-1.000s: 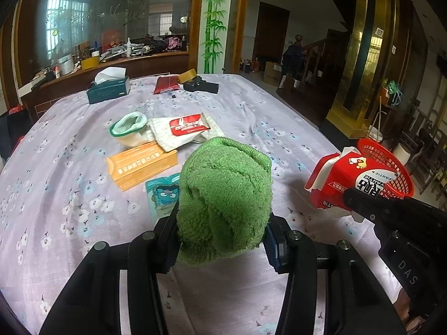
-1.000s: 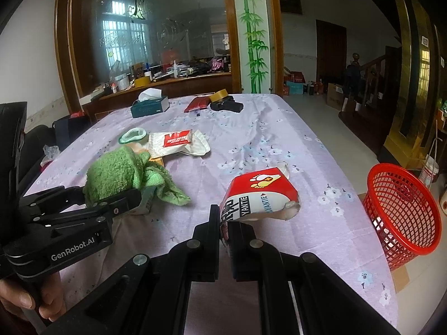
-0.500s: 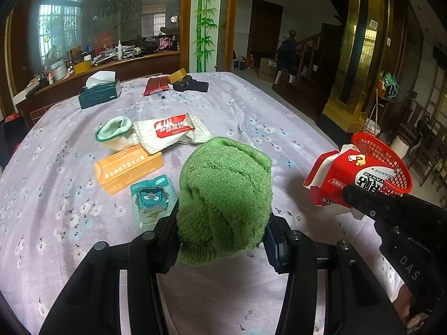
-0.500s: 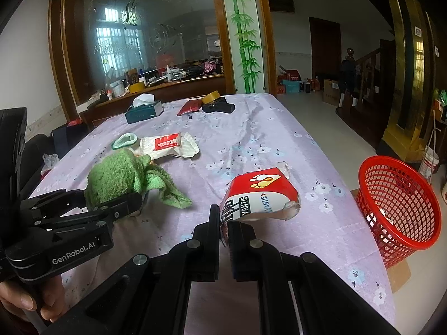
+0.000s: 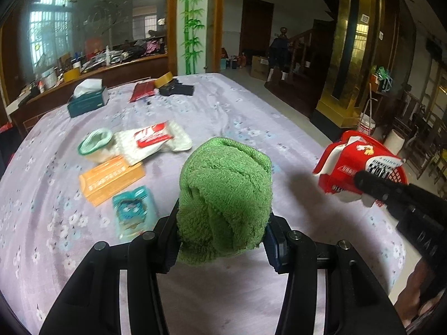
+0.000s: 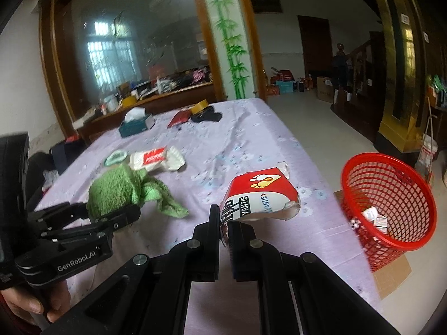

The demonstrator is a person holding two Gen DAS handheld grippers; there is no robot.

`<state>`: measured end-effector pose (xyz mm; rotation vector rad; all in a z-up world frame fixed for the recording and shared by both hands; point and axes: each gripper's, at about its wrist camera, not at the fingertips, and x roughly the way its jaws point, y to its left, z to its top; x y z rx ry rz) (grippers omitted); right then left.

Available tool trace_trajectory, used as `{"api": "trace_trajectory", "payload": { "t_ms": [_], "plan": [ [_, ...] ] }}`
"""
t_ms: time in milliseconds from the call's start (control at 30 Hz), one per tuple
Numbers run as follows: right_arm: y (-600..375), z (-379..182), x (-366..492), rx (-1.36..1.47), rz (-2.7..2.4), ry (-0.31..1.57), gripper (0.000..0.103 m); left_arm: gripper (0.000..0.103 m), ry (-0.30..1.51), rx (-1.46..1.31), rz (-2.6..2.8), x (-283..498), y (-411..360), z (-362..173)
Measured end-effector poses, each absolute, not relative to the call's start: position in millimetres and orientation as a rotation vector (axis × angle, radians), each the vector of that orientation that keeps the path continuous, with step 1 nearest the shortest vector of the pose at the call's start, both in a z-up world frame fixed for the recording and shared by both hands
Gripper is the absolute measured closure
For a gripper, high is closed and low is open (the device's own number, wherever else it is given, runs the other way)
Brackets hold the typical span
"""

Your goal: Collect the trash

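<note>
Right gripper [image 6: 225, 224] clamped on torn red carton [image 6: 261, 198], carried toward red mesh basket [image 6: 391, 201] for disposal; left gripper [image 5: 222, 231] grips bunched green towel [image 5: 225, 198], probably for wiping the desk [image 5: 195, 111].

A table [image 5: 223, 117] under a lilac cloth printed with small white flowers carries everything. Near its middle lie an orange box [image 5: 111, 179], a teal cartoon pouch [image 5: 133, 212], a green-rimmed cup on its side [image 5: 95, 145] and a white-and-red packet [image 5: 155, 141]. At the far end sit a tissue box [image 5: 88, 102], a dark red wallet [image 5: 143, 90], tape (yellowish) [image 5: 163, 79] and a black item [image 5: 177, 90].
</note>
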<state>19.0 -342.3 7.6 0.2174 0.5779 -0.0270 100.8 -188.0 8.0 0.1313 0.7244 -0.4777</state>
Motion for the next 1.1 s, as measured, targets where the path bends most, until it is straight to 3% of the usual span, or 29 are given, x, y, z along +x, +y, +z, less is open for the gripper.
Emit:
{"api": "trace_trajectory", "payload": {
  "t_ms": [633, 1100],
  "plan": [
    [-490.0, 57.2, -42.1, 0.274, -0.253, 0.527, 0.096, 0.054, 0.758, 0.175, -0.753, 100.1, -325.9, 43.0],
    [-577.3, 49.2, -17.2, 0.320, -0.305, 0.629, 0.096, 0.054, 0.820, 0.278, -0.865, 111.1, -462.4, 12.0]
  ]
}}
